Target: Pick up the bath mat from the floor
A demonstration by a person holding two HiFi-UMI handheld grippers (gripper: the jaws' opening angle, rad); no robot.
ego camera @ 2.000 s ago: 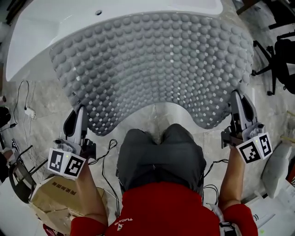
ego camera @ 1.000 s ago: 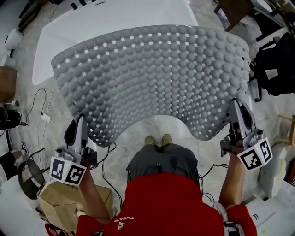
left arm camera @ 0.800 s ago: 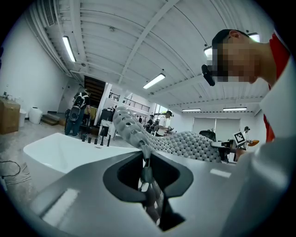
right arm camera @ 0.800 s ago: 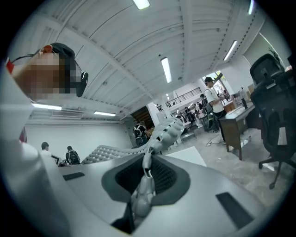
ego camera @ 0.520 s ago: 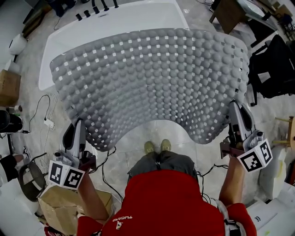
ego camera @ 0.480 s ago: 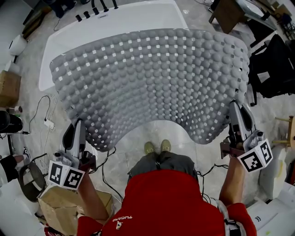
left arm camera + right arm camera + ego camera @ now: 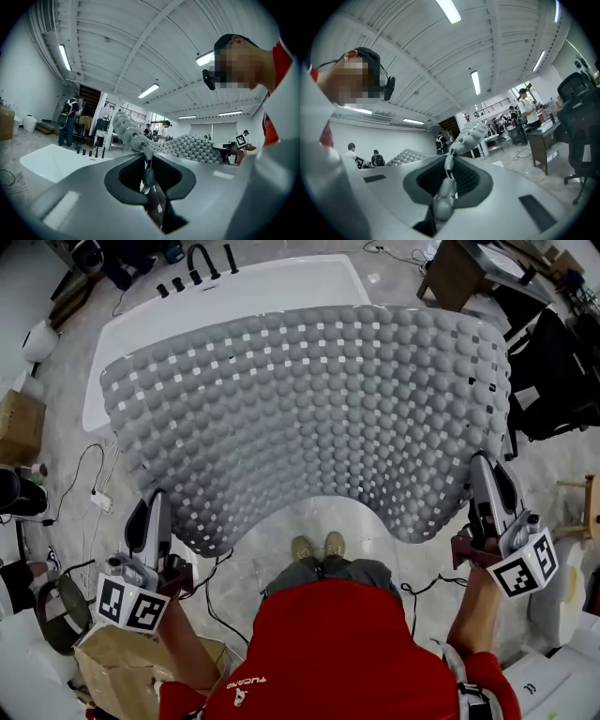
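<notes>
1. At the far left a cardboard box (image 7: 17, 426) and loose cables (image 7: 82, 474) lie on the pale, marbled floor (image 7: 349, 517).
2. The left gripper (image 7: 153, 504) has its jaws pressed together on the near left corner of the bath mat (image 7: 309, 418). The cube at its back carries black-and-white square markers.
3. The grey mat, bubbled and pierced with small square holes, is up off the floor. It hangs stretched between the two grippers above the person's shoes (image 7: 319, 547). In the head view it covers part of a white bathtub (image 7: 272, 287) fitted with black taps (image 7: 199, 262).
4. The person's red shirt (image 7: 328, 652) bears small white print, too small to read surely.
5. The right gripper (image 7: 484, 467) pinches the mat's near right corner in the same way.
6. A black office chair (image 7: 562, 371) stands at the right. The gripper views show a large hall with a ribbed white ceiling (image 7: 140, 42), strip lights and distant people.
</notes>
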